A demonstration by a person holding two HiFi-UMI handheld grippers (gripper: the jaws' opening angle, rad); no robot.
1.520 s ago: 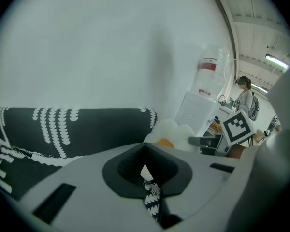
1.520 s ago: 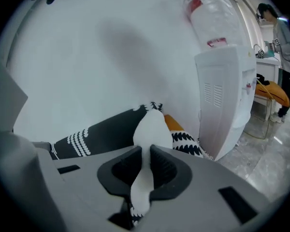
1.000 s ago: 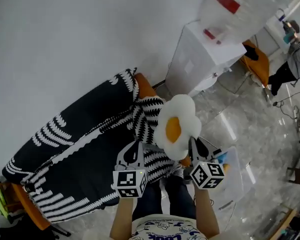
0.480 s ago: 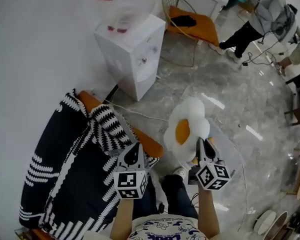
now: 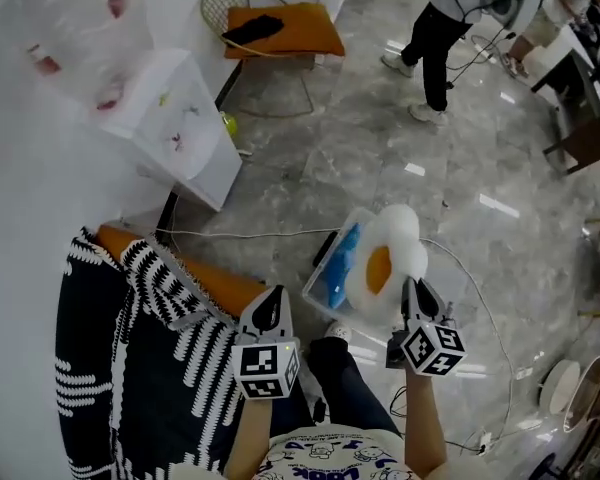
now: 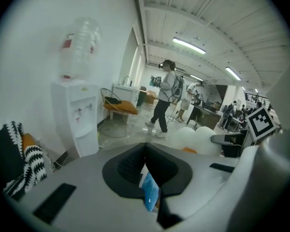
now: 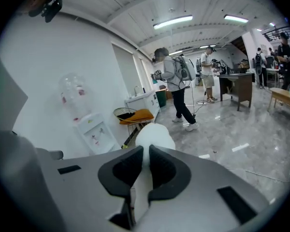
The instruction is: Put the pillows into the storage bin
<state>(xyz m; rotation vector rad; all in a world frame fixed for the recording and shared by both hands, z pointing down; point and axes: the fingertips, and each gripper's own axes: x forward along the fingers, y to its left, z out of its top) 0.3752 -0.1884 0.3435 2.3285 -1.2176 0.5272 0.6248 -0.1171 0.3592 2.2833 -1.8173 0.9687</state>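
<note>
Two fingers (image 7: 165, 172) of the right gripper (image 7: 146, 153) pinch narrowly on the white edge of the egg pillow (image 5: 385, 260), which hangs over the clear bin (image 5: 318, 280) at the centre of the head view. The left gripper (image 6: 145, 146) is closed on nothing. Something blue (image 5: 345, 268), perhaps a pillow, already lies inside, so lowering and letting go likely remain.

The left gripper (image 6: 145, 146) has its jaws closed tip to tip, with nothing pinched between them. A blue thing (image 6: 150, 193) shows through the gap behind the tips. Beyond stand a white water dispenser (image 6: 79, 117), a wire chair (image 6: 117, 105) with an orange cushion, and a walking person (image 6: 165, 98). A white pillow (image 6: 195, 138) with an orange patch shows at right, and black-and-white cloth (image 6: 14, 166) at left.
</note>
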